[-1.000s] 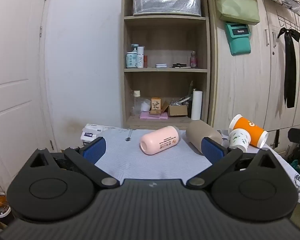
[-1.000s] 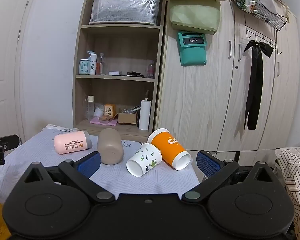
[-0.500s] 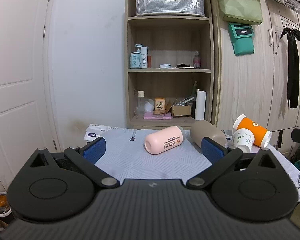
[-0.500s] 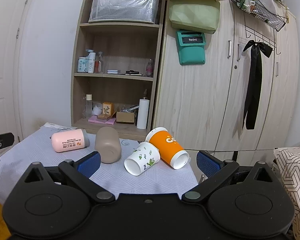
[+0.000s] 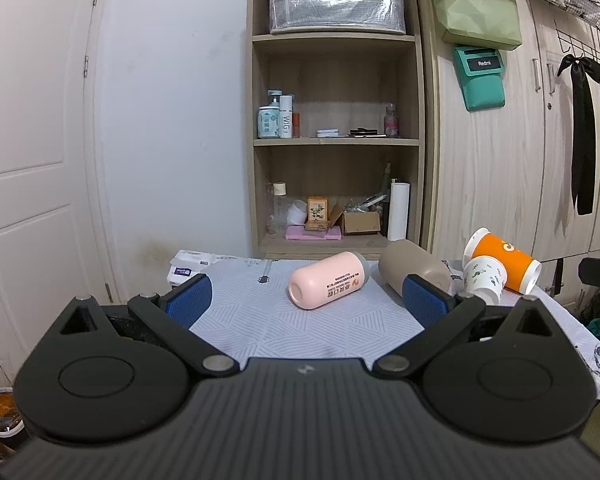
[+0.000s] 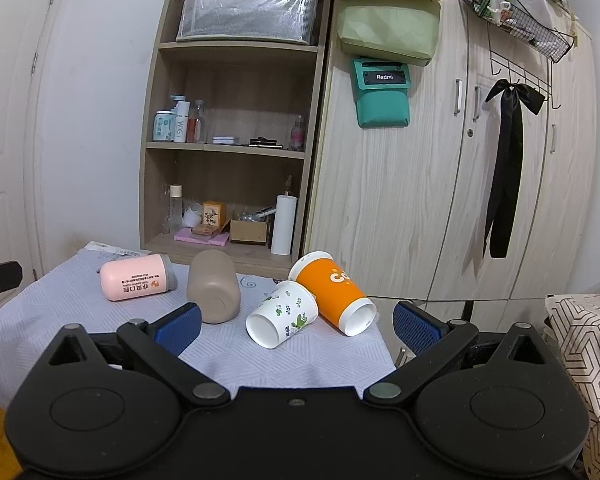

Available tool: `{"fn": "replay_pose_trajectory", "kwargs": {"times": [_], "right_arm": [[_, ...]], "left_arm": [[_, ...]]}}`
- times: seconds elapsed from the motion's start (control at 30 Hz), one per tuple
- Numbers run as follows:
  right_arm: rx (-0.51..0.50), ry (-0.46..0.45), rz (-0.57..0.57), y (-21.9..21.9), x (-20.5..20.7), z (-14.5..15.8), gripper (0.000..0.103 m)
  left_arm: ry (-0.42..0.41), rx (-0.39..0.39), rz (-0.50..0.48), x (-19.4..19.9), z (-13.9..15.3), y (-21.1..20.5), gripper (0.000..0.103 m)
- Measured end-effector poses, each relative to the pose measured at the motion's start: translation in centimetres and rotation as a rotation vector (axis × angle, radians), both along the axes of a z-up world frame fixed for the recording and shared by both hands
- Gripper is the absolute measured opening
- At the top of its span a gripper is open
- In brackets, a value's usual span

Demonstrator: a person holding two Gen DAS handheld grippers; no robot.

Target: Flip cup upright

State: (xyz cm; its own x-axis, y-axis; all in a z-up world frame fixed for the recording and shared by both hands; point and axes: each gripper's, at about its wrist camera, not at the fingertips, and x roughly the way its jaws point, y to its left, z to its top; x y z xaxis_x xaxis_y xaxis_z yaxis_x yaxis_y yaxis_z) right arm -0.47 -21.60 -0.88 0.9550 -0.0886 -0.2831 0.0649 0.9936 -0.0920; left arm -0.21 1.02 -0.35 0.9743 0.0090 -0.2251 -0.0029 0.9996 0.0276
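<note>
Several cups lie on their sides on a table with a pale patterned cloth (image 5: 312, 328). A pink cup (image 5: 327, 279) lies in the middle, a beige cup (image 5: 414, 270) to its right, then a white leaf-print paper cup (image 5: 483, 278) and an orange paper cup (image 5: 504, 266). My left gripper (image 5: 306, 300) is open and empty, short of the pink cup. My right gripper (image 6: 296, 326) is open and empty, short of the white cup (image 6: 282, 314) and orange cup (image 6: 334, 292). The pink cup (image 6: 134, 282) and beige cup (image 6: 213, 290) lie to its left.
A wooden shelf unit (image 5: 336, 140) with bottles and boxes stands behind the table. A wardrobe (image 6: 460, 180) with a black ribbon stands at the right. A white door (image 5: 32, 160) is at the left. A small white box (image 5: 184, 266) lies at the table's far left corner.
Both grippers have shifted slightly, the left view panning left and the right view edging toward the cups. The cups have not moved. Both grippers stay open.
</note>
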Motion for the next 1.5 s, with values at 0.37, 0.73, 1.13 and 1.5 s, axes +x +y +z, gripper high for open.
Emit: {"fn": "replay_pose_trajectory", "kwargs": {"times": [0.37,0.73,1.13,1.5], "right_arm": [[-0.01,0.007,-0.002,0.14,0.06,-0.15,0.103],[-0.024,0.014,-0.002,0.37,0.13,-0.33,0.103],[-0.029,0.019,-0.002,0.35,0.13,-0.33,0.103],[-0.039,0.026,-0.003,0.49,0.19,-0.37,0.103]], "left_arm": [[0.0,0.004,0.0,-0.14,0.04,0.01,0.103],[0.002,0.005,-0.002,0.05,0.0,0.24,0.103],[0.0,0.007,-0.004,0.04,0.0,0.24,0.103],[0.004,0.001,-0.01,0.06,0.02,0.32,0.103]]}}
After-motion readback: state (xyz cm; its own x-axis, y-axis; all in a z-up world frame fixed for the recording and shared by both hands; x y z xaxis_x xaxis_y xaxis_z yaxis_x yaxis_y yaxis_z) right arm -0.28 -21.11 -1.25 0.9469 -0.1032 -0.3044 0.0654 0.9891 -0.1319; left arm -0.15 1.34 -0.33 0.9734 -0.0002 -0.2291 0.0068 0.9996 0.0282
